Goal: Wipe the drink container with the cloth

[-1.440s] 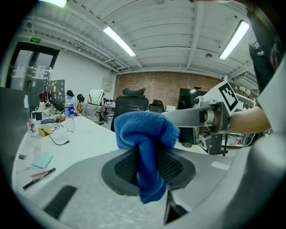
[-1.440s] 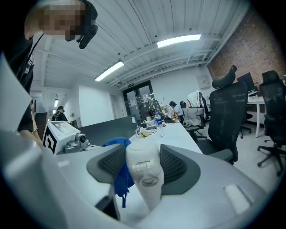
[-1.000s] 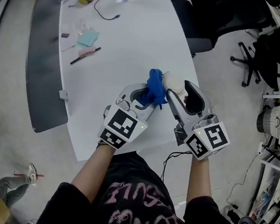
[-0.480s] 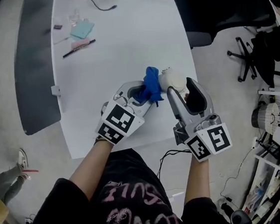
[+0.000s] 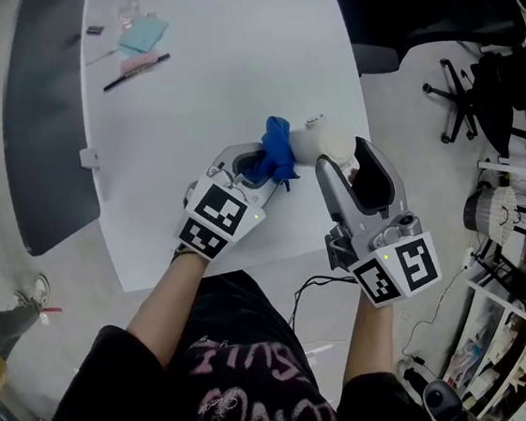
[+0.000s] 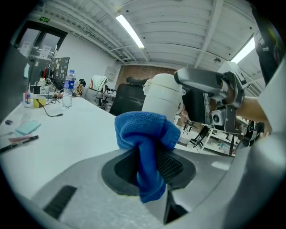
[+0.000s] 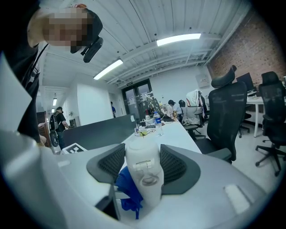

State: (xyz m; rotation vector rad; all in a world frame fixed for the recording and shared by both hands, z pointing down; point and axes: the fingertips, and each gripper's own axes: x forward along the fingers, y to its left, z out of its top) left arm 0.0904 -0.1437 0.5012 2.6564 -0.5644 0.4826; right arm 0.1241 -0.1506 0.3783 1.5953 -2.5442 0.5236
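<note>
Wiping looks under way, by my reading. In the head view, my left gripper (image 5: pixel 260 169) is clamped on the blue cloth (image 5: pixel 275 147) and my right gripper (image 5: pixel 340 160) grips the white drink container (image 5: pixel 319 139). Both are held over the near end of the white table (image 5: pixel 229 77), with the cloth pressed to the container's left side. I can't judge how much surface has been covered, so I'd call the job partway at best, with the far side probably left to do.

In the left gripper view, the jaws are closed on a fold of cloth (image 6: pixel 145 147), and its bunched head stands up in front of the container (image 6: pixel 161 96). This view shows the container's rounded body rising behind the cloth, which the head view flattens. Whether the two touch I can't tell from here.

In the right gripper view, the jaws pinch the container (image 7: pixel 143 174) by its sides, with what looks like its lid fitting facing the camera. The cloth (image 7: pixel 126 190) sits low against its left flank. Only this view shows that contact plainly.
</note>
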